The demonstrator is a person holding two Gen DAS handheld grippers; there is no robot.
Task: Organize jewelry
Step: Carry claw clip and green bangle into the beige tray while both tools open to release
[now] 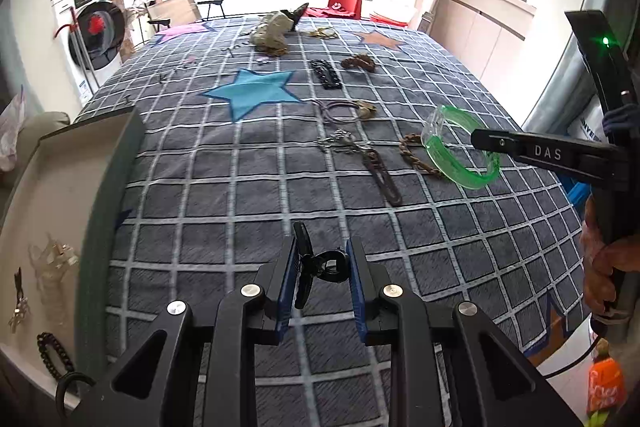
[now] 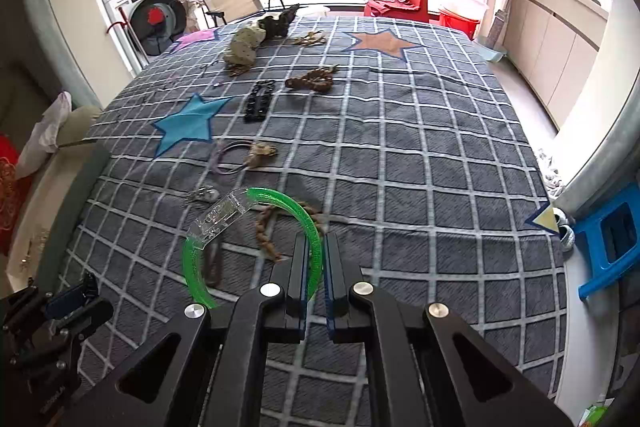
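My left gripper is shut on a small black claw hair clip, lifted above the grey checked bedspread. At the right of the left wrist view, my right gripper holds a green and clear plastic bangle off the cover. In the right wrist view the right gripper is shut on the green arc of the bangle, whose clear part points up and left. The left gripper shows at the lower left there.
A white tray at the bed's left edge holds a black chain, a clear clip and a small pendant. On the cover lie a brown chain, a brown clip, a silver chain, purple hair ties, a black bracelet and a pouch.
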